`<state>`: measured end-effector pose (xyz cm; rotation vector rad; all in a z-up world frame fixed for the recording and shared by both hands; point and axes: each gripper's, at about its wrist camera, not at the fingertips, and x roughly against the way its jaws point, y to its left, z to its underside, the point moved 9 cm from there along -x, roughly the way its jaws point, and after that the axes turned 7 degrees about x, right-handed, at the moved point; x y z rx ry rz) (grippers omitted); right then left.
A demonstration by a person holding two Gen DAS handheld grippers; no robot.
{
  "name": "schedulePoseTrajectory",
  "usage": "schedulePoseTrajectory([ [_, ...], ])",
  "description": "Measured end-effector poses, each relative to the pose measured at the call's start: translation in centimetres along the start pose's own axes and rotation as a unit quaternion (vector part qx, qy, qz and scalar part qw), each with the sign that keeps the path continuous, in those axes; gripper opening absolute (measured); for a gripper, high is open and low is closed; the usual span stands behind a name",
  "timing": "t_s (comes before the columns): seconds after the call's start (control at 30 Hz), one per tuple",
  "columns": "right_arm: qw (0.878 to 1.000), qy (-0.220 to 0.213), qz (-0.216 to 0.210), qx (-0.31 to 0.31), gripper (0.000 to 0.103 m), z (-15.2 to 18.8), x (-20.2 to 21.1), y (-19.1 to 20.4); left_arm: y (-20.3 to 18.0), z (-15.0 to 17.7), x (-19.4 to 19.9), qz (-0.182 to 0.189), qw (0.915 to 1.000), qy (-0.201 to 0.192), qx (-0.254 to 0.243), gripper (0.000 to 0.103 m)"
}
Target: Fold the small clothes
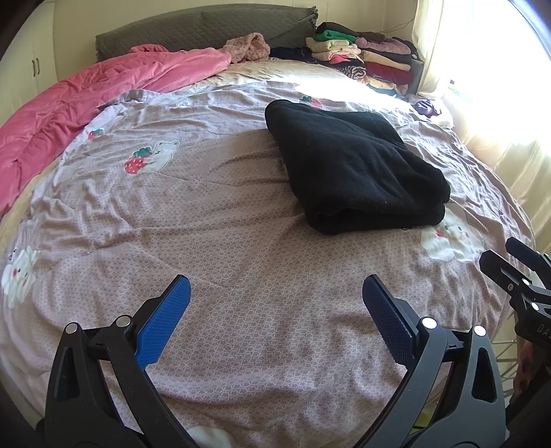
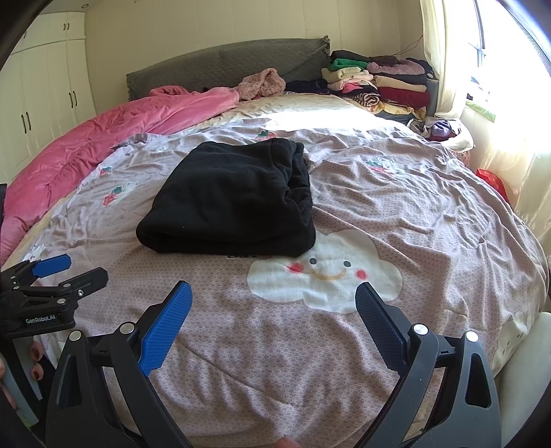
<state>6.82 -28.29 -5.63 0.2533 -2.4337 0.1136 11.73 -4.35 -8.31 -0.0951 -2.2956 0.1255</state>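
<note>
A black fleece garment (image 1: 351, 165) lies folded into a thick rectangle on the mauve patterned bed cover (image 1: 241, 248). In the right wrist view the same black garment (image 2: 234, 200) rests just above a white cloud print. My left gripper (image 1: 275, 289) hovers open over bare cover, well short of the garment and to its left, with nothing between its blue pads. My right gripper (image 2: 273, 293) is also open and holds nothing, in front of the garment. Each gripper shows at the edge of the other's view: the right gripper (image 1: 509, 262) and the left gripper (image 2: 65, 272).
A crumpled pink quilt (image 1: 86, 93) covers the bed's left side. Stacks of folded clothes (image 1: 365, 58) sit at the far right by the grey headboard (image 1: 206, 27). A bright curtained window (image 2: 499, 86) runs along the right; white wardrobes (image 2: 44, 86) stand at left.
</note>
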Motion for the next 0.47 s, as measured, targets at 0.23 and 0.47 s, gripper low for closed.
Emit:
schedulePoseTrajectory([
  [0.23,0.997,0.004,0.046,-0.07,0.095,2.1,1.4,-6.3,3.0,-0.7,0.1,0.003,0.9989,0.008,0.045,0.094],
  [0.47,0.945,0.01,0.24,-0.22,0.099,10.1,7.0,-26.3,19.0,-5.4,0.4,-0.132,0.9839,0.001,0.12,0.094],
])
